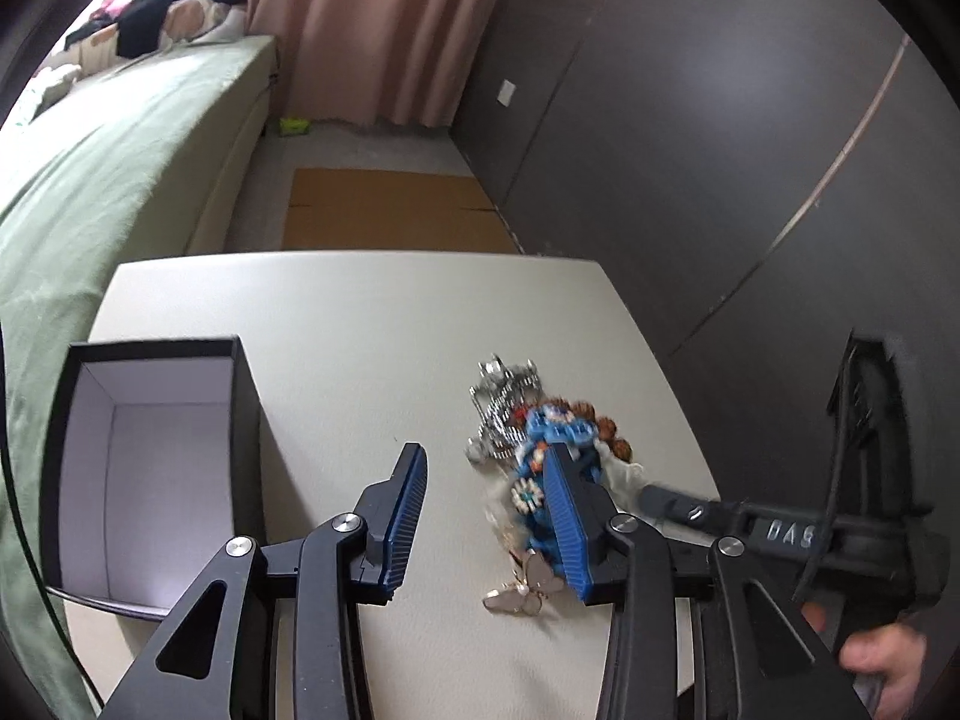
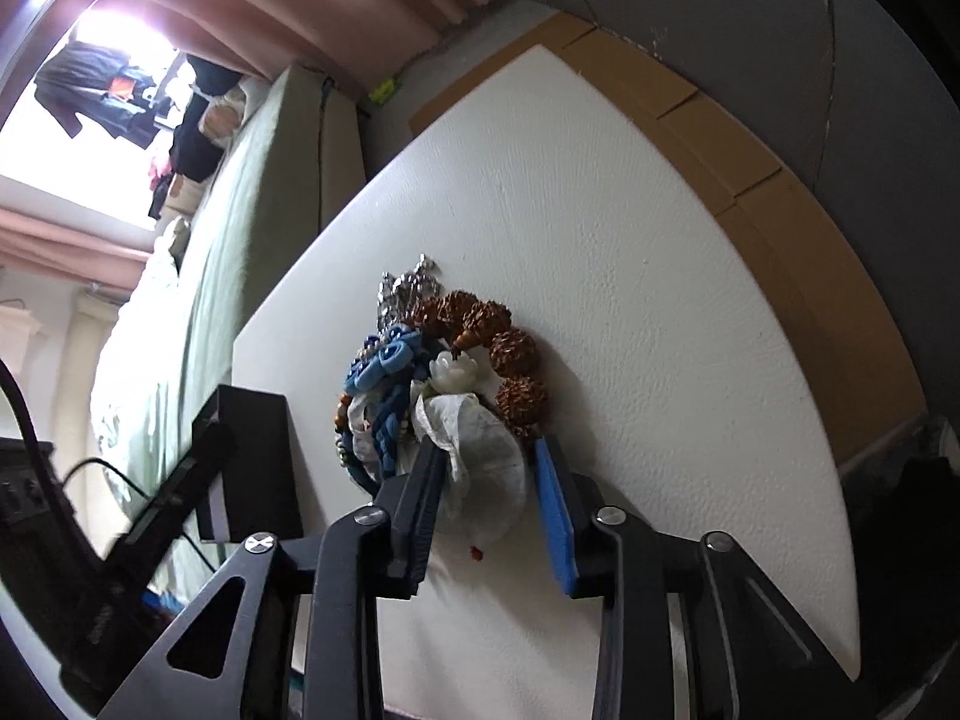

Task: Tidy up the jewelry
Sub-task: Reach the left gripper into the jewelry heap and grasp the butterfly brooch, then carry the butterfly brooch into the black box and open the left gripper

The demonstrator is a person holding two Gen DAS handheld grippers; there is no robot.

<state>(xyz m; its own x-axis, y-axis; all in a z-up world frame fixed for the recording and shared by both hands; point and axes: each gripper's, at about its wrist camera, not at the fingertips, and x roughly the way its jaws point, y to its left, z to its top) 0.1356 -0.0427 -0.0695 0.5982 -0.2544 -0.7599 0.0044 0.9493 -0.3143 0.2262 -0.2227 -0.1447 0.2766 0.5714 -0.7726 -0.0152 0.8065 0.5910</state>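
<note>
Nearest in the left wrist view, the left claw [image 1: 480,468] is seen with its jaws part-way apart and nothing gripped between them; its right finger overlaps the blue beaded piece [image 1: 561,429] at the near side of the jewelry heap [image 1: 534,450], though contact cannot be told. A pale butterfly ornament [image 1: 531,585] lies just below that finger on the white desk [image 1: 360,330].

In the right wrist view, the right claw [image 2: 489,459] is seen narrowed around a crumpled white pouch [image 2: 480,450]. The left pad appears to touch the pouch, while a sliver of gap is seen at the right pad, so a firm hold cannot be confirmed. The pouch lies directly ahead of this claw, at the near edge of the heap, with the brown seed-bead bracelet [image 2: 501,342] curving behind it and the silver chain pieces [image 2: 408,285] farther off.

The heap is stretched roughly away from both claws, and the right claw is judged the nearer to it. The open black box [image 1: 150,450], white inside, stands at the desk's left side, well apart from the heap, so any piece lifted is judged to need carrying leftward across the desk.

Beyond the desk, a bed with a green cover [image 1: 120,150] and pink curtains [image 1: 372,18] are seen.
</note>
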